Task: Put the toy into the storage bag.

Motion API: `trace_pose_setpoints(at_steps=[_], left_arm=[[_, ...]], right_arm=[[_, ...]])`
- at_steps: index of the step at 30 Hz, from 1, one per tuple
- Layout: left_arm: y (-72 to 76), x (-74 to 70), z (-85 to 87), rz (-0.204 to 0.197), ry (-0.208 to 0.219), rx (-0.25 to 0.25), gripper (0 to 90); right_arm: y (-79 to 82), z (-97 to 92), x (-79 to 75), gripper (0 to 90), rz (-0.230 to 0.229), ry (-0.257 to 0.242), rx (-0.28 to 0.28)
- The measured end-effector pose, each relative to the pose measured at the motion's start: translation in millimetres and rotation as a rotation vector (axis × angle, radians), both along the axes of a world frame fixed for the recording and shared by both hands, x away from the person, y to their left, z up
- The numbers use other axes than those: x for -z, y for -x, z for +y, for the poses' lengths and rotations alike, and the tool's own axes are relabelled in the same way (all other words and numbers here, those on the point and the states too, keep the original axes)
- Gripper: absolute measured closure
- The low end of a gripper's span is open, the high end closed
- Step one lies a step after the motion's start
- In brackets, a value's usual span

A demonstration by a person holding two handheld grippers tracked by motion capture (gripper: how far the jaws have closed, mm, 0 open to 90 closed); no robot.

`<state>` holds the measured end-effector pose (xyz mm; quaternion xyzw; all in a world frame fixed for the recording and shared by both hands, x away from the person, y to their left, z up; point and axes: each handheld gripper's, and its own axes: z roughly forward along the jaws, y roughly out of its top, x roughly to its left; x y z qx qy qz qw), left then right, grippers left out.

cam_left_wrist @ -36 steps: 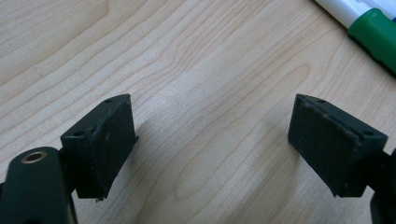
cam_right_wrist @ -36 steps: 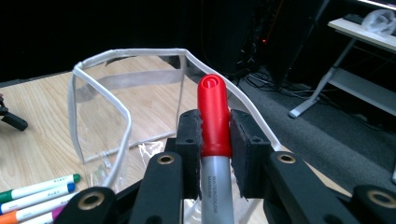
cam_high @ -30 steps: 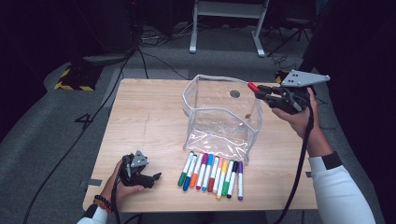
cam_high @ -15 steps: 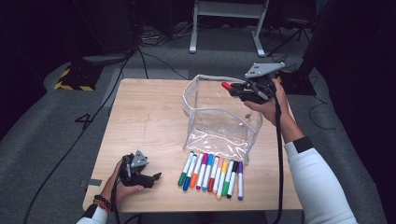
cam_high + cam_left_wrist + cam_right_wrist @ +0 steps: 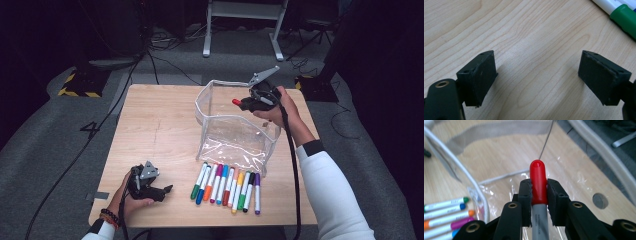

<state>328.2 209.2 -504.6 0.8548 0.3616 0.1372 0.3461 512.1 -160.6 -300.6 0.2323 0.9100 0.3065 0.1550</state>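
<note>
My right gripper (image 5: 241, 103) is shut on a red-capped marker (image 5: 538, 182), its pads clamping the cap (image 5: 236, 102). It hovers over the open top of a clear plastic pouch (image 5: 235, 132) that stands at the middle right of the wooden table (image 5: 155, 130). In the right gripper view the pouch's inside (image 5: 574, 170) lies below the marker tip. A row of several coloured markers (image 5: 227, 185) lies in front of the pouch. My left gripper (image 5: 167, 190) rests on the table near the front left, open, with bare wood between its pads (image 5: 481, 75). A green marker cap (image 5: 625, 18) lies just beyond it.
The table's front edge (image 5: 200, 222) runs close under the left hand and the marker row. Black cables trail off both grippers. A white stand's legs (image 5: 240, 30) and floor cables sit behind the table. A round dark spot (image 5: 600, 200) shows on the wood through the pouch.
My right gripper has carried the red-capped marker leftward and down, from beside the pouch's far right corner to above its open top. The left gripper has stayed put.
</note>
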Motion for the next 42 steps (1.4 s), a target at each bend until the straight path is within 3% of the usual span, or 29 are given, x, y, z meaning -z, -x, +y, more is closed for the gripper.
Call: trace_pose_setpoints(at_steps=[4,7,18,24,28,33,37,40,42], left_arm=[[0.1,-0.3,0.1,-0.005,-0.007,0.003,15.5],[0.1,-0.3,0.0,-0.005,-0.007,0.005,15.6],[0.9,-0.1,-0.5,-0.003,-0.003,0.008,15.6],[0.9,-0.2,-0.4,-0.006,-0.006,0.013,15.6],[0.9,-0.1,-0.5,-0.006,-0.005,0.013,15.6],[1.0,-0.1,-0.5,-0.006,-0.005,0.013,15.6],[1.0,-0.1,-0.5,-0.006,-0.004,0.014,15.6],[1.0,-0.1,-0.6,-0.006,-0.004,0.014,15.6],[1.0,-0.1,-0.6,-0.006,-0.004,0.013,15.6]], right_arm=[[1.8,7.0,4.3,74.8,0.037,0.073,-0.01],[4.5,9.1,6.9,74.8,0.08,0.095,-0.04],[21.8,16.6,7.7,74.7,0.162,0.114,-0.161],[25.4,18.5,9.7,74.6,0.182,0.106,-0.184],[25.9,17.4,10.4,73.2,0.172,0.102,-0.174],[25.4,12.0,8.4,65.2,0.123,0.085,-0.125],[26.8,1.1,1.3,56.0,0.074,0.022,-0.084],[31.8,-9.7,-5.5,53.8,0.037,-0.028,-0.066],[34.2,-13.3,-8.1,51.2,0.021,-0.038,-0.053]])
